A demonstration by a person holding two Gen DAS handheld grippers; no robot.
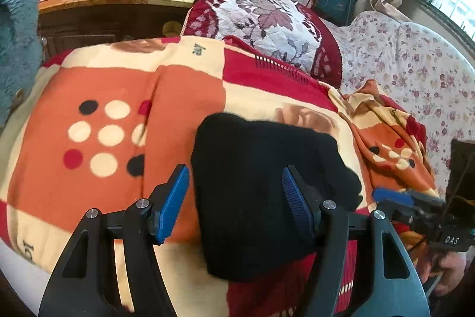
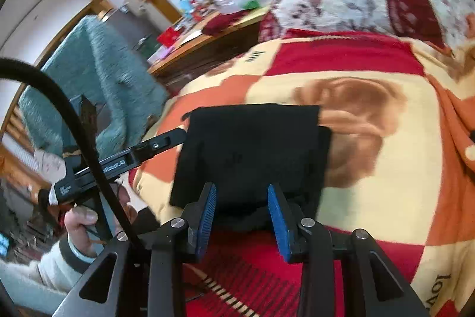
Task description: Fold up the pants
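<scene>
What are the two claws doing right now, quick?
Left claw: open, holding nothing, over the black pants.
Right claw: open, nothing gripped, pants just beyond.

My left gripper (image 1: 236, 198): black angular plastic frame with triangular cut-outs, ribbed blue rubber pads (image 1: 173, 202) on both fingers, round silver screw heads (image 1: 93, 213) at the linkage pivots. My right gripper (image 2: 242, 216): same black frame, same blue ribbed pads (image 2: 279, 220), same silver screws (image 2: 307, 222). White lettering on the body, seen from the other side (image 1: 451, 239). Thick black fabric-sheathed cable (image 2: 74, 121) arcs off the left unit. Cream knit sleeve with a dark grey cuff (image 2: 69, 256) on my left hand (image 2: 81, 223).
</scene>
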